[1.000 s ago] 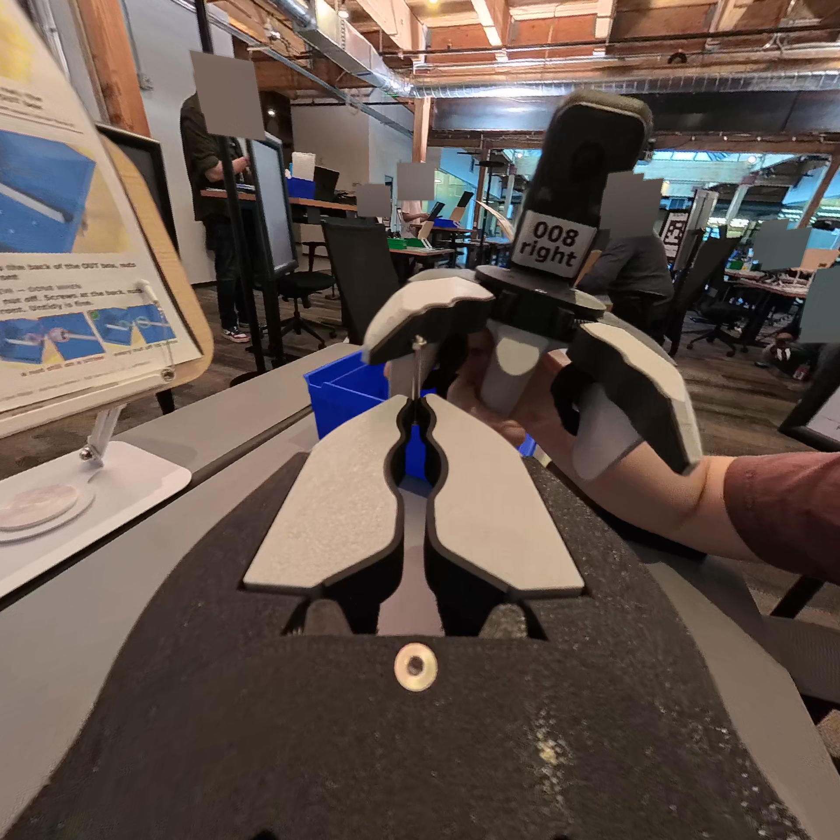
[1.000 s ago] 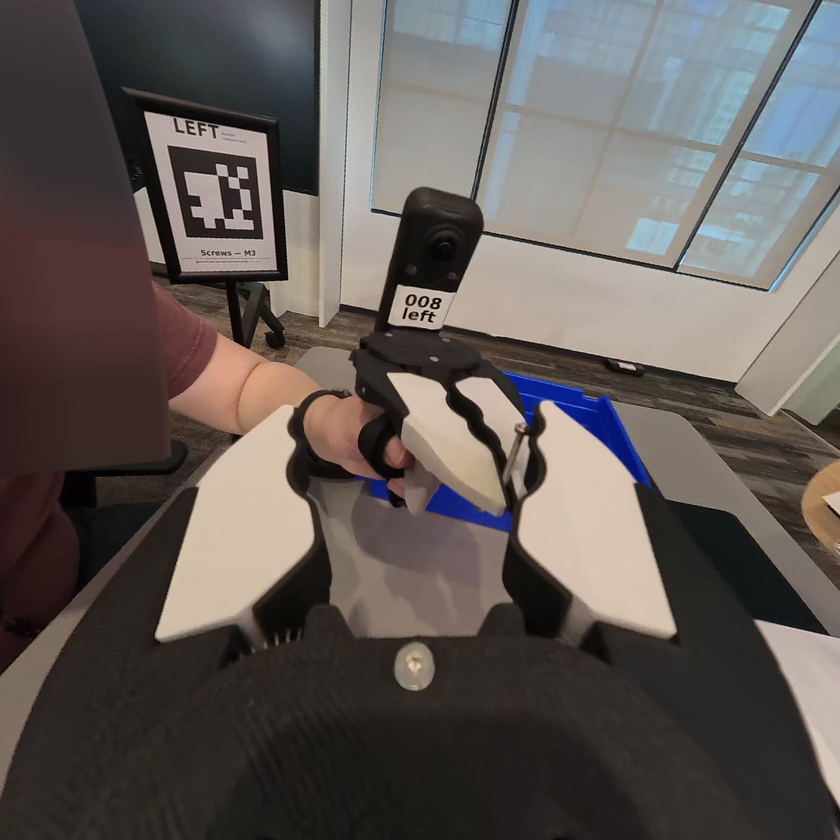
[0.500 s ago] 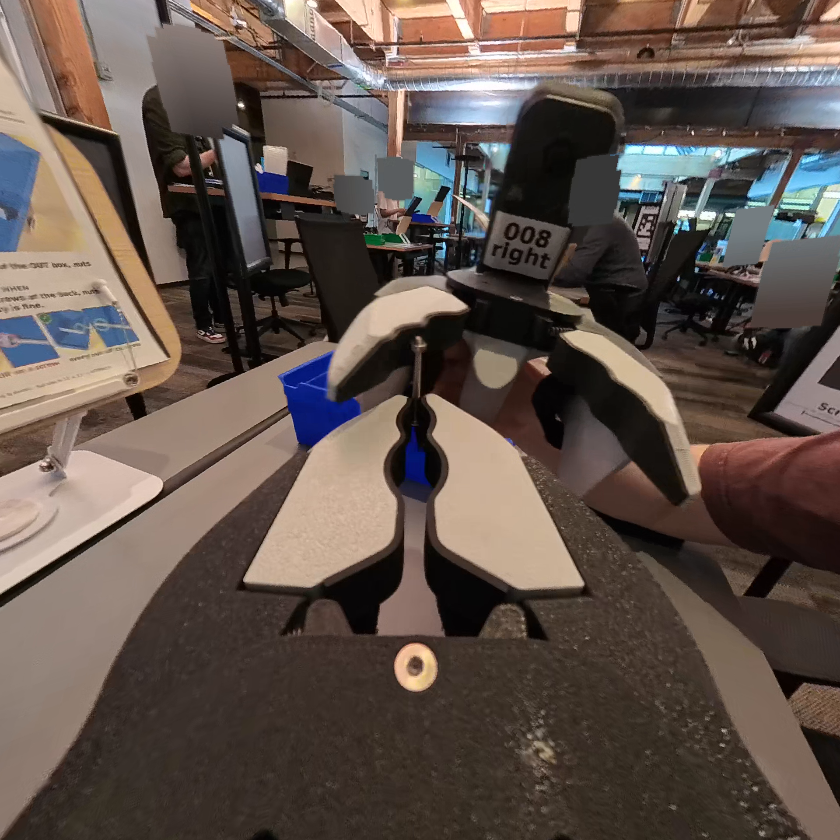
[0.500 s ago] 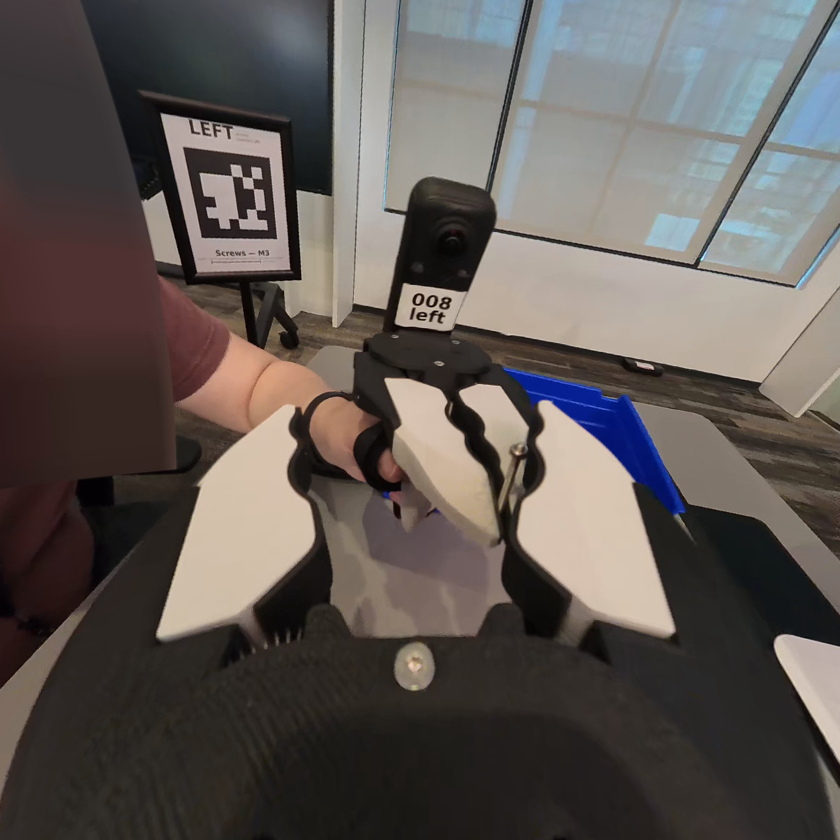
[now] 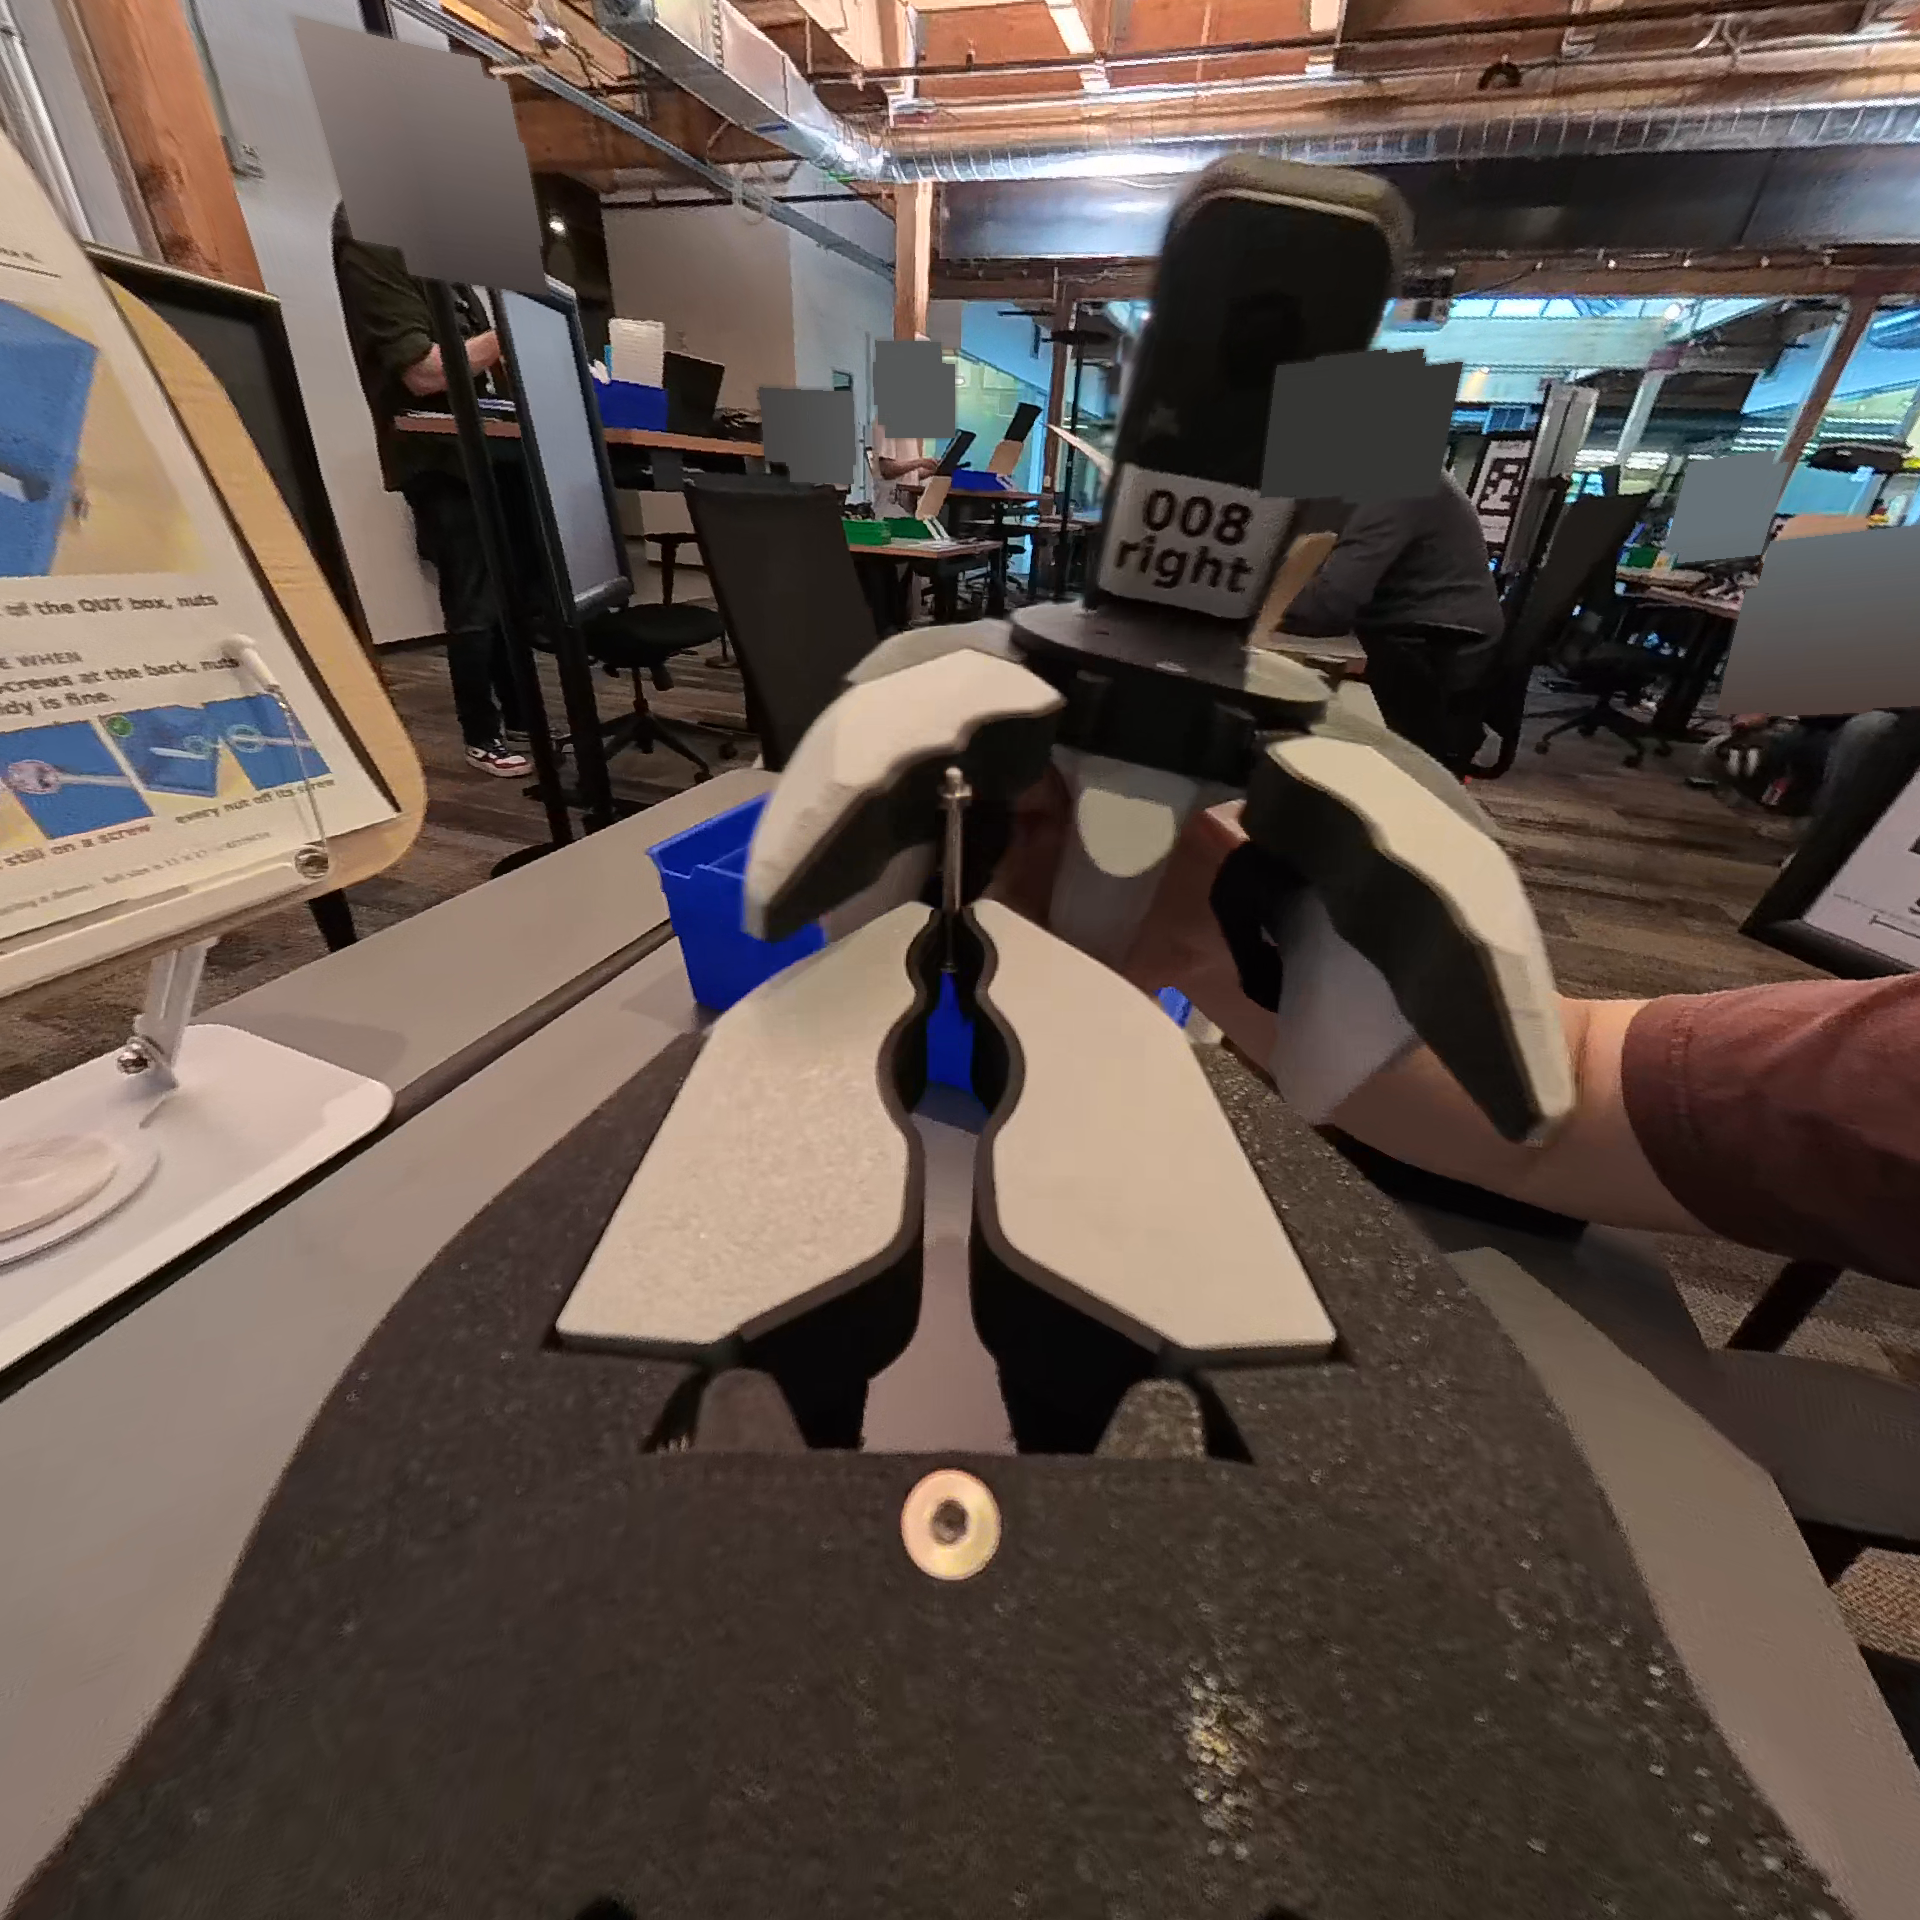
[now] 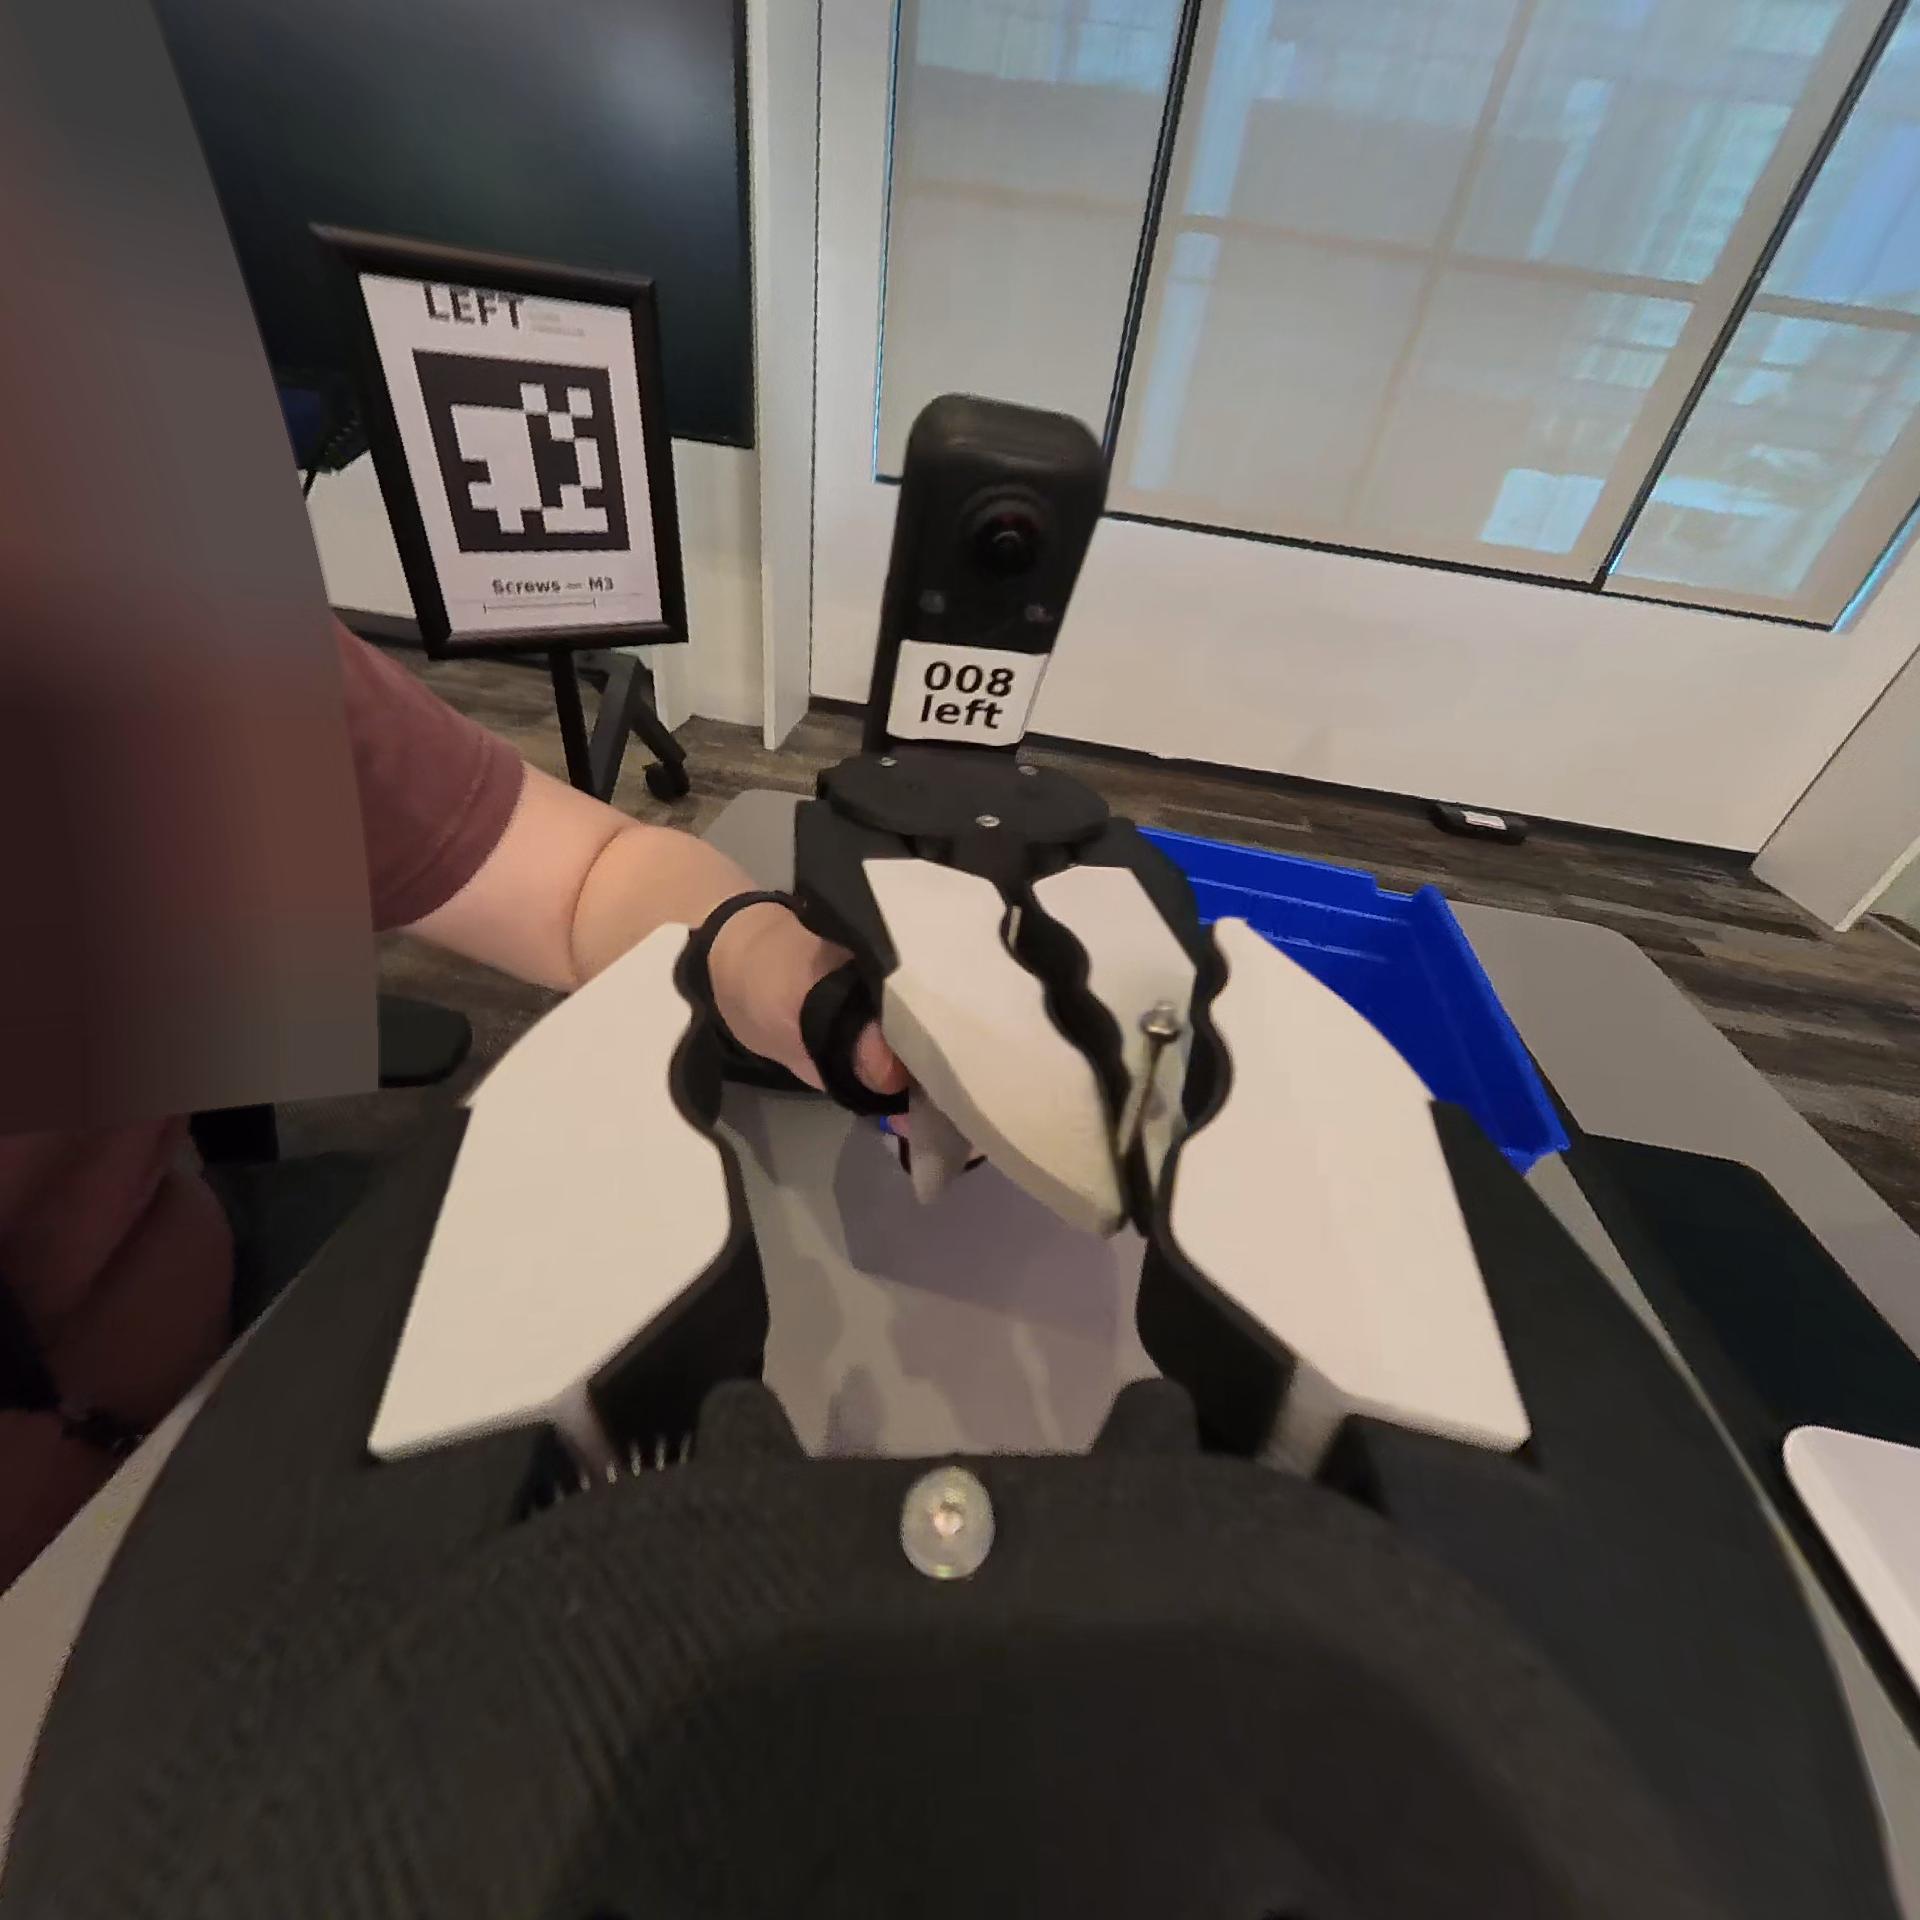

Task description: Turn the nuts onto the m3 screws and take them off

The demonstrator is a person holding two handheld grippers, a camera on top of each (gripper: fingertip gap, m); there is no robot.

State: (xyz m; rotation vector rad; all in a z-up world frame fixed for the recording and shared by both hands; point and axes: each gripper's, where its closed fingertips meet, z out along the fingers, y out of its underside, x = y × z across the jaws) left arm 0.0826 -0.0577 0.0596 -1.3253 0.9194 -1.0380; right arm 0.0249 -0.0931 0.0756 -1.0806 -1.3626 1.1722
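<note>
1. Screws are drawn from the blue bin (image 6: 1403, 935), which is seen behind both tools on the table (image 5: 436, 997)
2. Wide-spread jaws are shown on the right gripper (image 6: 945, 1060); its inner pad should be brought squarely against the head
3. One screw (image 5: 951, 862) is pinched upright by the left gripper (image 5: 951, 940); since a second ago, the view has been swung only slightly

Each claw (image 5: 951, 925): pale grey wavy-edged fingers (image 5: 764, 1148) on a black textured body, one silver screw centred. Black camera post with white label. Maroon short sleeve (image 6: 431, 790); black finger loops.
</note>
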